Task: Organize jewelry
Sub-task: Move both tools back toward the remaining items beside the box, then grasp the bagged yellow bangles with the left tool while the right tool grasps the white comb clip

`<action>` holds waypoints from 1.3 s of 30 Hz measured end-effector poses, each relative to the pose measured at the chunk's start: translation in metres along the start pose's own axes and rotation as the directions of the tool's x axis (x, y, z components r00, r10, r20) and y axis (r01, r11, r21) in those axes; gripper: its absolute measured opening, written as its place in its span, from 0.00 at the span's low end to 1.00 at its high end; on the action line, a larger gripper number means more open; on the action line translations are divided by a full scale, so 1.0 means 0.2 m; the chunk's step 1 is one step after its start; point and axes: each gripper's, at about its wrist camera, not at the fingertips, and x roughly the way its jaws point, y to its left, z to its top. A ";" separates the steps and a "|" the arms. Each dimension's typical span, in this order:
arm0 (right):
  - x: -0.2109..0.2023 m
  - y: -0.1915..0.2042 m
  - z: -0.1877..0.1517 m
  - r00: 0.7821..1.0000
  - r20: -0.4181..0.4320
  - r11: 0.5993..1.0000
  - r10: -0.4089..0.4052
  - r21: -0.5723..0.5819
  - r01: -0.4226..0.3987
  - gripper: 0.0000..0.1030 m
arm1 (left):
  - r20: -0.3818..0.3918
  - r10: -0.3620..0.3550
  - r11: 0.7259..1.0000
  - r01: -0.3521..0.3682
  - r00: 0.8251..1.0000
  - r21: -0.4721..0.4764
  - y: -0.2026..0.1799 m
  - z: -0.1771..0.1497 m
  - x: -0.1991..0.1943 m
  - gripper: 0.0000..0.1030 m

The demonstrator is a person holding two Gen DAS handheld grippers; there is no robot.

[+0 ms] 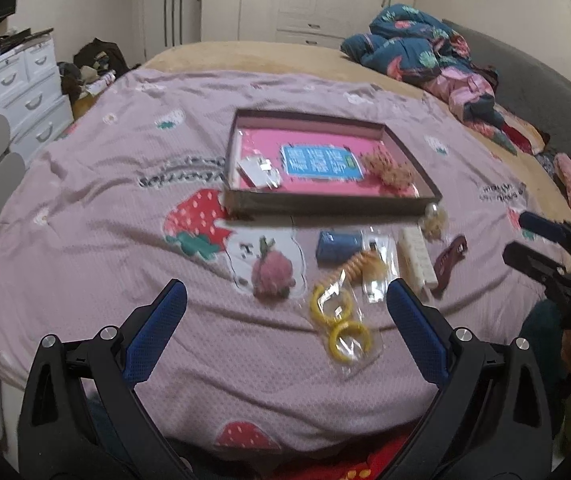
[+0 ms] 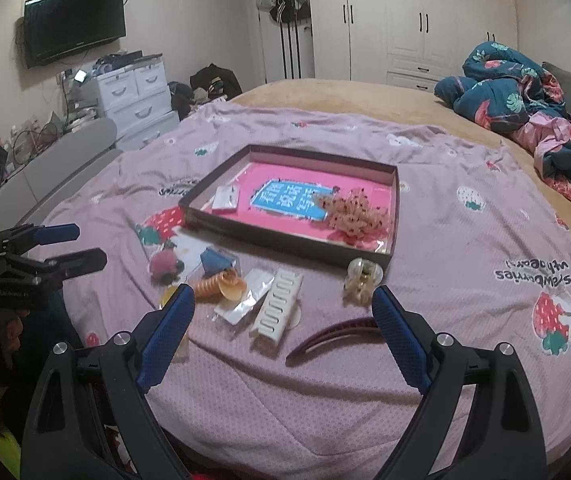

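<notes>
Left wrist view: the left claw (image 1: pixel 285 292) hovers with its blue-padded fingers wide apart and holding nothing, above a bed covered by a lilac strawberry-print quilt (image 1: pixel 85 240). Between the fingers lies a clear packet of yellow hoops (image 1: pixel 341 324), with a pink pompom (image 1: pixel 271 274) to the left. Beyond sit a blue pouch (image 1: pixel 337 246), a cream comb clip (image 1: pixel 417 260) and a dark red hair clip (image 1: pixel 451 262). Farther back, a shallow dark-rimmed box (image 1: pixel 325 202) with a pink floor holds a tan scrunchie (image 1: pixel 389 168) and a small white card (image 1: pixel 259 170). Right wrist view: the right claw (image 2: pixel 283 300) is also spread apart and holding nothing, over the same red clip, near a pale claw clip (image 2: pixel 361 280) just beside the box.
</notes>
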 end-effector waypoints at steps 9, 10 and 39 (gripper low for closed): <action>0.15 -0.03 -0.06 0.995 -0.094 1.000 0.016 0.016 -0.015 0.87 | -0.104 -0.044 0.999 0.046 0.994 0.018 -0.05 -0.14 0.12 0.91; 0.16 -0.04 -0.06 0.995 -0.100 1.000 0.019 0.019 -0.017 0.87 | -0.115 -0.053 0.998 0.055 0.992 0.015 -0.05 -0.15 0.13 0.91; 0.64 -0.09 -0.02 0.938 -0.306 0.982 0.166 0.137 -0.129 0.45 | -0.221 -0.084 0.996 0.089 0.972 0.014 -0.19 -0.17 0.48 0.48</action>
